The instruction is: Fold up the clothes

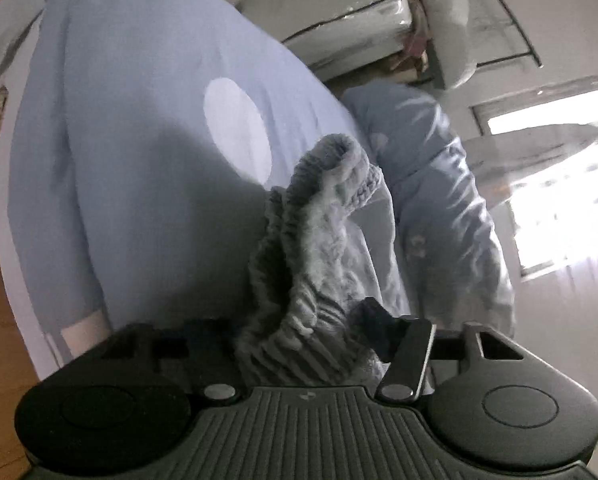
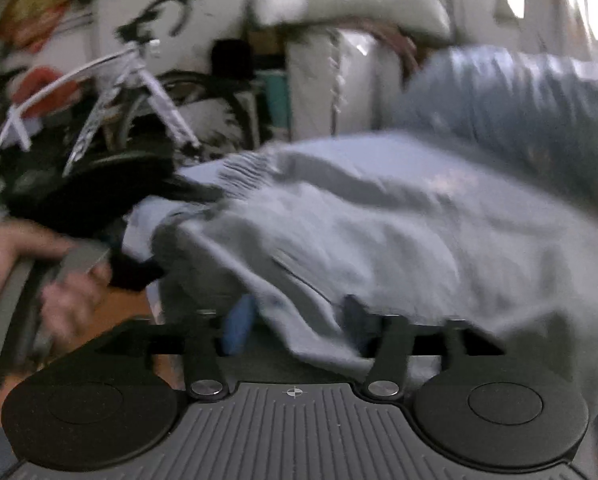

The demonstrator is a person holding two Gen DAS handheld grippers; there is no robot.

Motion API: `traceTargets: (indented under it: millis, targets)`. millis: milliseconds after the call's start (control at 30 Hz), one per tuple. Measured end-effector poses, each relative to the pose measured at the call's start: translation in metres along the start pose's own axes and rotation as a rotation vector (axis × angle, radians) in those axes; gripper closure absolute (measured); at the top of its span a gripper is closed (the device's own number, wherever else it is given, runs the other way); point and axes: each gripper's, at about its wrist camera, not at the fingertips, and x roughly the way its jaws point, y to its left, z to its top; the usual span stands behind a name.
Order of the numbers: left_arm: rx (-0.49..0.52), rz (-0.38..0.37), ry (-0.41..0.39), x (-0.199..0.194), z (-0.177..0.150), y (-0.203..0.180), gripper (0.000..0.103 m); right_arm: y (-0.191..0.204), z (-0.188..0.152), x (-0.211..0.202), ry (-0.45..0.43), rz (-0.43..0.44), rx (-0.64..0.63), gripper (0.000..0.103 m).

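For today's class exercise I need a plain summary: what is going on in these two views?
A person is folding a light grey-blue garment with two handheld grippers. The left gripper pinches its ribbed hem; the right gripper has cloth bunched between its fingers. The garment is lifted above a pale blue sheet, not yet folded.

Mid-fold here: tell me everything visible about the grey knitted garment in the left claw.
The grey knitted garment looks like soft ribbed wool or fleece, with a rolled ribbed edge at the top. It is bunched and stands up from the left claw, whose fingers are shut on its lower part. Behind it lies a pale blue bedsheet with a white spot. Its full shape is hidden.
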Motion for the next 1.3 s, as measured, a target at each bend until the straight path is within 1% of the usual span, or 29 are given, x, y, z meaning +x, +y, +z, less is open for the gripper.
traceTargets:
  millis: [67, 100, 133, 200, 300, 367, 400, 433, 467, 500, 533, 567, 600, 633, 667, 700, 733, 767, 800, 833, 867, 933, 967, 1067, 1133, 1200, 1233, 1267, 1300]
  targets:
    - [0.029, -0.005, 0.023, 0.001, 0.006, -0.013, 0.064, 0.019, 0.005, 0.003, -0.018, -0.032, -0.124, 0.026]
    - [0.028, -0.005, 0.030, -0.001, 0.007, -0.018, 0.067, 0.029, 0.006, 0.005, -0.026, -0.049, -0.195, 0.024]
    - [0.019, -0.007, 0.037, -0.002, 0.008, -0.024, 0.068, 0.038, 0.007, 0.009, -0.037, -0.064, -0.259, 0.020]
    - [0.011, -0.008, 0.044, -0.005, 0.009, -0.034, 0.071, 0.059, 0.007, 0.017, -0.063, -0.101, -0.385, 0.019]
    - [0.009, -0.027, 0.047, -0.008, 0.007, -0.044, 0.071, 0.081, 0.006, 0.043, -0.064, -0.174, -0.541, 0.018]
    - [0.021, -0.024, 0.043, -0.003, 0.008, -0.050, 0.070, 0.090, 0.003, 0.061, -0.050, -0.212, -0.630, 0.019]
    - [0.020, -0.010, 0.037, -0.003, 0.006, -0.048, 0.067, 0.093, 0.002, 0.069, -0.037, -0.228, -0.671, 0.019]
    - [0.017, 0.007, 0.026, -0.003, 0.004, -0.046, 0.061, 0.094, 0.002, 0.076, -0.030, -0.239, -0.690, 0.025]
    - [0.018, 0.024, 0.016, -0.003, 0.000, -0.043, 0.057, 0.092, 0.004, 0.079, -0.027, -0.245, -0.680, 0.051]
    - [0.016, 0.030, 0.005, -0.003, -0.003, -0.041, 0.053, 0.087, 0.008, 0.082, -0.010, -0.238, -0.645, 0.053]
    - [0.014, 0.034, -0.005, -0.003, -0.006, -0.040, 0.049, 0.083, 0.013, 0.084, 0.013, -0.203, -0.612, 0.058]
    - [-0.002, 0.016, -0.014, -0.004, -0.009, -0.039, 0.031, 0.079, 0.016, 0.084, 0.022, -0.179, -0.594, 0.067]
    - [-0.020, -0.006, -0.014, -0.004, -0.011, -0.038, 0.019, 0.078, 0.017, 0.082, 0.022, -0.167, -0.590, 0.079]
    - [-0.032, -0.017, -0.012, -0.002, -0.015, -0.040, 0.017, 0.077, 0.018, 0.081, 0.022, -0.156, -0.588, 0.083]
    - [-0.032, -0.010, -0.010, 0.000, -0.019, -0.044, 0.015, 0.076, 0.021, 0.079, 0.019, -0.149, -0.569, 0.086]
    - [-0.025, 0.001, -0.004, 0.004, -0.023, -0.049, 0.012, 0.075, 0.024, 0.078, 0.017, -0.142, -0.543, 0.086]
    - [-0.020, 0.010, 0.004, 0.008, -0.026, -0.054, 0.011, 0.073, 0.028, 0.076, 0.015, -0.133, -0.520, 0.088]
    - [-0.027, 0.006, 0.015, 0.013, -0.028, -0.057, 0.012, 0.072, 0.031, 0.073, 0.006, -0.123, -0.502, 0.091]
    - [-0.035, -0.011, 0.025, 0.016, -0.028, -0.058, 0.012, 0.070, 0.035, 0.070, 0.003, -0.115, -0.492, 0.092]
    - [-0.060, -0.026, 0.016, 0.016, -0.027, -0.056, 0.012, 0.067, 0.035, 0.069, 0.002, -0.113, -0.500, 0.092]
    - [-0.112, -0.040, 0.006, 0.015, -0.026, -0.051, 0.012, 0.061, 0.036, 0.066, 0.003, -0.103, -0.486, 0.092]
    - [-0.181, -0.091, 0.023, 0.017, -0.025, -0.042, 0.012, 0.054, 0.036, 0.061, 0.013, -0.069, -0.478, 0.092]
    - [-0.171, -0.120, 0.030, 0.018, -0.028, -0.039, 0.012, 0.053, 0.034, 0.058, 0.010, -0.073, -0.490, 0.092]
    - [-0.076, -0.110, 0.006, 0.020, -0.042, -0.039, 0.013, 0.050, 0.029, 0.050, 0.008, -0.069, -0.490, 0.091]
    - [-0.100, -0.140, -0.028, 0.019, -0.048, -0.028, 0.014, 0.056, 0.022, 0.050, 0.006, -0.088, -0.551, 0.091]
    - [-0.129, -0.163, -0.045, 0.020, -0.052, -0.015, 0.013, 0.058, 0.014, 0.046, -0.001, -0.078, -0.568, 0.090]
    - [-0.139, -0.155, -0.042, 0.021, -0.053, -0.009, 0.014, 0.058, 0.010, 0.043, -0.005, -0.072, -0.575, 0.089]
    - [-0.146, -0.139, -0.034, 0.023, -0.053, -0.005, 0.019, 0.059, 0.006, 0.040, -0.008, -0.066, -0.582, 0.087]
    - [-0.144, -0.124, -0.032, 0.023, -0.051, -0.004, 0.021, 0.059, 0.003, 0.038, -0.012, -0.060, -0.588, 0.086]
